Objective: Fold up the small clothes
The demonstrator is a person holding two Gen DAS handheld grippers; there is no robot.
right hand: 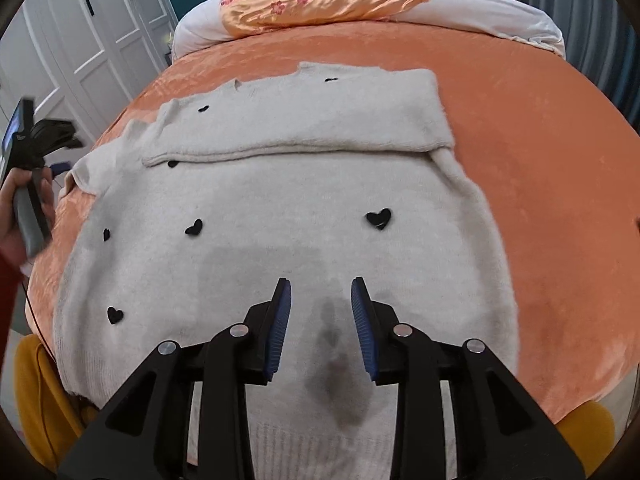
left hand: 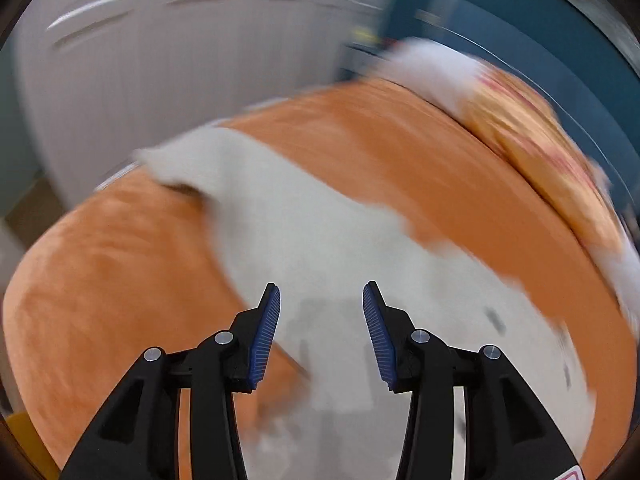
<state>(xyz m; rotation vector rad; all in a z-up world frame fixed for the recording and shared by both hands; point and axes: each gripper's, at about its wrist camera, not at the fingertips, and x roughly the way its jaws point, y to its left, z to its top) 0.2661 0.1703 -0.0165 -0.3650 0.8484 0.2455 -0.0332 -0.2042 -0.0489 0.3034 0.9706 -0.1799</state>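
1. Blue-padded jaws of the right gripper (right hand: 320, 316) stand partly apart at lower centre, empty, angled down over the sweater (right hand: 280, 216).
2. Left gripper (left hand: 321, 320), jaws parted on nothing, hovers in a blurred view; a hand (right hand: 18, 216) holds it at the left edge.
3. Sweater lies flat across the orange bed (right hand: 540, 160), one sleeve (right hand: 304, 120) folded across its chest.
4. Soft, light and limp, the knit likely drapes; pinching the hem (right hand: 320, 440) or a side edge looks best.

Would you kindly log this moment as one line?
fluffy white heart-dotted sweater: flat on orange bed cover, sleeve folded across | left gripper: open, empty | right gripper: open, empty, above hem
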